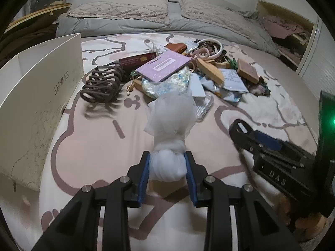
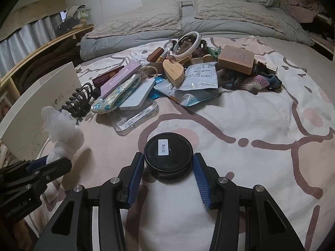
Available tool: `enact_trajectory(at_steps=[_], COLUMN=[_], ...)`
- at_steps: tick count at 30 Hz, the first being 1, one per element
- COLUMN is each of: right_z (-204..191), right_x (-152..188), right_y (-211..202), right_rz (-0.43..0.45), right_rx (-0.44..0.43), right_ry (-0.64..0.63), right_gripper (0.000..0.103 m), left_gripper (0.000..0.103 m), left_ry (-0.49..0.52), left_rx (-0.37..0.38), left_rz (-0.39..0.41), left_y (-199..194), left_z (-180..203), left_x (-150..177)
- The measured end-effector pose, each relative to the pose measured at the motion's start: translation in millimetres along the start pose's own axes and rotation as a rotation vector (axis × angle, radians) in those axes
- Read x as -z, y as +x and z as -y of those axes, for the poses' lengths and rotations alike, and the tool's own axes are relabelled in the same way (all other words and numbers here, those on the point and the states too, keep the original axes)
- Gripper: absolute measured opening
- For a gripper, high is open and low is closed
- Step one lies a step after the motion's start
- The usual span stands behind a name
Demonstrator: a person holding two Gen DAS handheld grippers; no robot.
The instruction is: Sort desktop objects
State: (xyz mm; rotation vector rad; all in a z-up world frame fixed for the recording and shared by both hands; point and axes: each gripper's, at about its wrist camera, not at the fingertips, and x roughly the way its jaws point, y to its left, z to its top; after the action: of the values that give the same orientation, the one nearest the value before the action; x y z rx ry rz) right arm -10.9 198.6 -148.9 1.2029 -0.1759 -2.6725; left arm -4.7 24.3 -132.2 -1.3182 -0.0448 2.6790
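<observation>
You are carrying the white mesh bundle (image 1: 167, 163) pinched in the closed left gripper (image 1: 167, 167); your right gripper (image 2: 168, 167) is clamping the black tin (image 2: 168, 156). The shoe box (image 1: 37, 96) to its left is probably the destination; keep squeezing.

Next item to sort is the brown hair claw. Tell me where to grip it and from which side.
Grip the hair claw across its rounded ribbed back, coming from above. It lies teeth-down on the bedspread, so the humped spine faces up and its narrow width suits the jaws. The shoe box blocks its left and the purple card pile crowds its right.
</observation>
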Motion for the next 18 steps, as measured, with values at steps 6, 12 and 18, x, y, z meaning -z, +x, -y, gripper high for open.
enact_trajectory(at_steps=[6, 12, 18], right_z=[-3.3, -4.7, -2.5], right_x=[1.9, 2.3, 2.8], right_y=[3.5, 4.6, 2.3], right_rz=[-0.015, -0.019, -0.03], right_rx=[0.021, 0.032, 0.043], right_ry=[-0.018, -0.026, -0.029], right_gripper=[0.049, 0.049, 0.049], left_gripper=[0.045, 0.057, 0.057], left_ry=[-0.016, -0.023, 0.003], left_rx=[0.016, 0.066, 0.163], left_rz=[-0.034, -0.06, -0.113], left_y=[6.3, 5.3, 7.6], left_z=[-2.2, -2.9, 4.1], left_x=[5.1, 5.7, 8.5])
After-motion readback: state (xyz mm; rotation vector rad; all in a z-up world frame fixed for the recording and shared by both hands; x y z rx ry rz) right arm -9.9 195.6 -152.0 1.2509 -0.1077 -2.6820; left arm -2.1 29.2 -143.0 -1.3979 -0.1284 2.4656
